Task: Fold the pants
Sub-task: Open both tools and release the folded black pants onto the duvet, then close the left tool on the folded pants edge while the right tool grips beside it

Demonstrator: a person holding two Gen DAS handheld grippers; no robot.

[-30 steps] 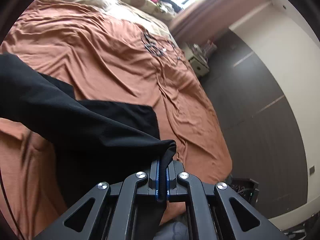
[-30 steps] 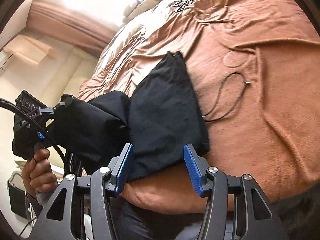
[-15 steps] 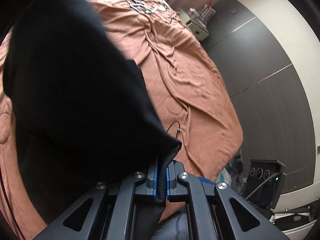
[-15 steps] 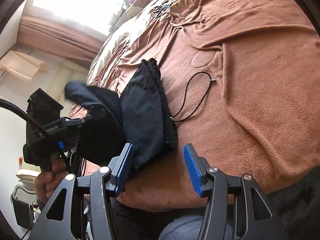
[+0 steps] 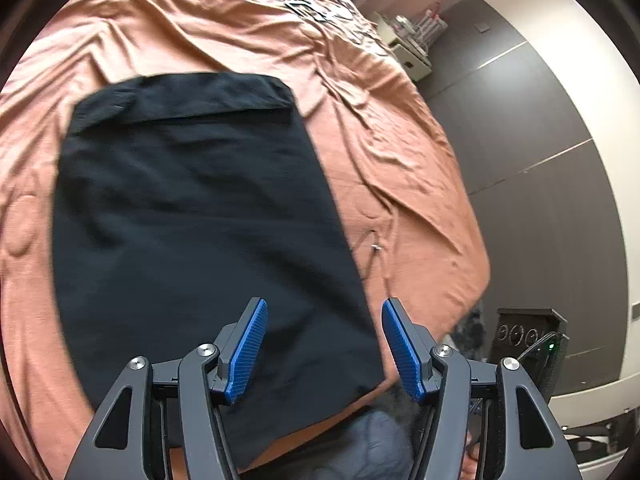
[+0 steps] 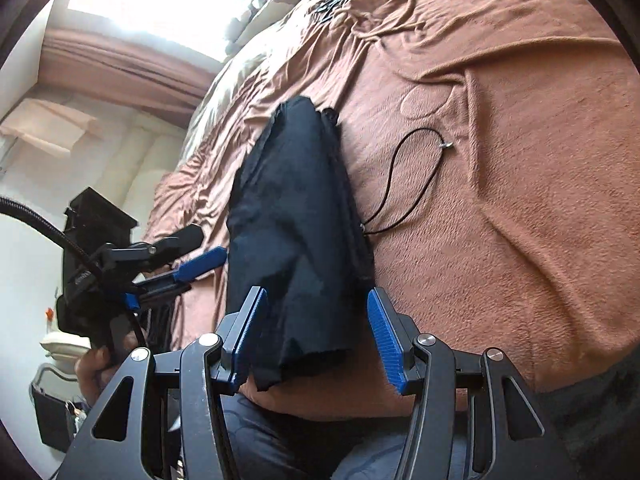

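1. Black fabric pants [image 5: 200,232] lie folded into a flat rectangle on the rumpled brown bed blanket [image 5: 380,128].
2. Left gripper [image 5: 323,344] hovers over their near edge, jaws spread, holding nothing.
3. Right gripper [image 6: 316,336] likewise gapes empty.
4. Thin black cord [image 6: 404,192] lies beside the pants.

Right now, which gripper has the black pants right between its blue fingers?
The right gripper: the black pants hang down between its open fingers. The left gripper, also open, hovers with the pants' corner lying below.
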